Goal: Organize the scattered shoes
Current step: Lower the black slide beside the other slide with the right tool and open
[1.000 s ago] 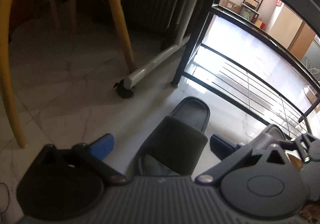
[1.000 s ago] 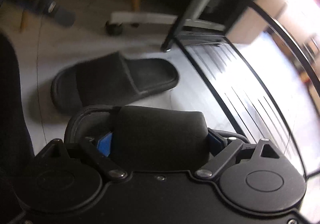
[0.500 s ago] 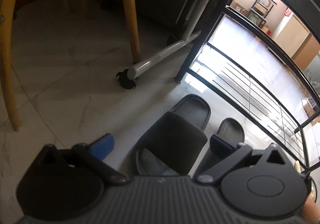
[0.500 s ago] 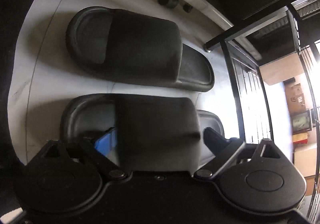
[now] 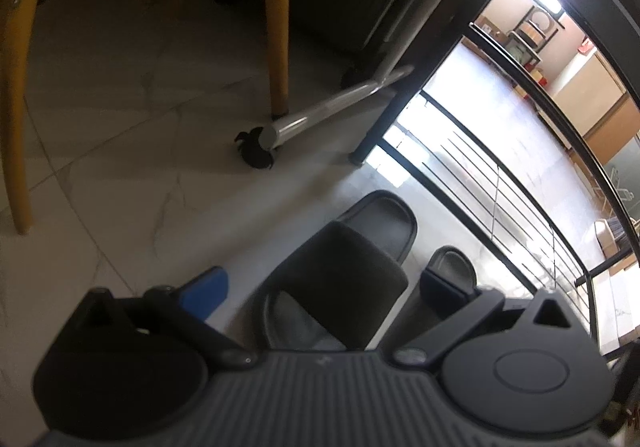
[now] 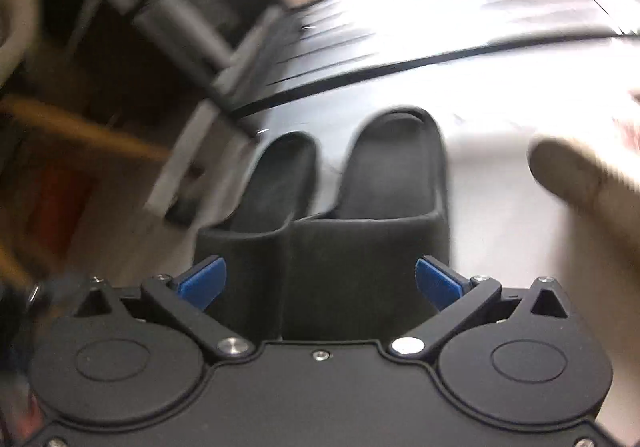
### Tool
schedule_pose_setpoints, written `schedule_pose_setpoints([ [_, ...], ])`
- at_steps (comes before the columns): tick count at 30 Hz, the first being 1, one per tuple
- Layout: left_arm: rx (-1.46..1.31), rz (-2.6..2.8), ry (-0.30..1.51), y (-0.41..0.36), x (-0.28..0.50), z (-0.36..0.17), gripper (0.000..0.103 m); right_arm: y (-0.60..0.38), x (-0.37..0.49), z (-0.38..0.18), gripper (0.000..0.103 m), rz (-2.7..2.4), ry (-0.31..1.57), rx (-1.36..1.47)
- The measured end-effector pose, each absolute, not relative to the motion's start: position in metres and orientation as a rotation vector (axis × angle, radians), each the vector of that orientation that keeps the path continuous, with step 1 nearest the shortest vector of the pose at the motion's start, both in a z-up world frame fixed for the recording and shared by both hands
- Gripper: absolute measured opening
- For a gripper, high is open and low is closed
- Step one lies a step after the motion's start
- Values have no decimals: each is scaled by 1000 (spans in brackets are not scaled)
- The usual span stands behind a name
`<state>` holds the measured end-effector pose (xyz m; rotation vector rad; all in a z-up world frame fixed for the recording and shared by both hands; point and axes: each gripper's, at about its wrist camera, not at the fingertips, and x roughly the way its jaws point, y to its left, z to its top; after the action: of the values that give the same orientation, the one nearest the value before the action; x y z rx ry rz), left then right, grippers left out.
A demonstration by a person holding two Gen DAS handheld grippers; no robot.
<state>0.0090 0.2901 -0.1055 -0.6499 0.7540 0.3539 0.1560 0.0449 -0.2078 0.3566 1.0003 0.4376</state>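
I'm looking at two black slide sandals sitting side by side on the pale floor tiles — in the left wrist view, the left slide (image 5: 340, 287) low centre, the right slide (image 5: 450, 267) just beside it. Pairing looks done; other shoes I can't see. Both are pointing their long axes toward the black rack (image 5: 520, 183) at upper right, apparently heels nearest me. My right gripper (image 6: 320, 283) is opening — jaws wide, pads clear of both straps. My left gripper (image 5: 324, 287) is spread wide around its slide, gripping nothing.
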Motion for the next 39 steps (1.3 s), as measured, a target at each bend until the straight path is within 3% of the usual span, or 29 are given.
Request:
schedule_pose_setpoints([
  [13, -674, 345, 753, 294, 10, -109, 102, 85, 167, -231, 103, 187, 1039, 258],
  [31, -676, 352, 766, 293, 12, -111, 102, 94, 186, -241, 103, 513, 1045, 141],
  [35, -678, 355, 777, 295, 14, -113, 102, 72, 185, -233, 103, 522, 1088, 257],
  [39, -666, 355, 787, 293, 17, -114, 102, 29, 164, -210, 103, 534, 1006, 349],
])
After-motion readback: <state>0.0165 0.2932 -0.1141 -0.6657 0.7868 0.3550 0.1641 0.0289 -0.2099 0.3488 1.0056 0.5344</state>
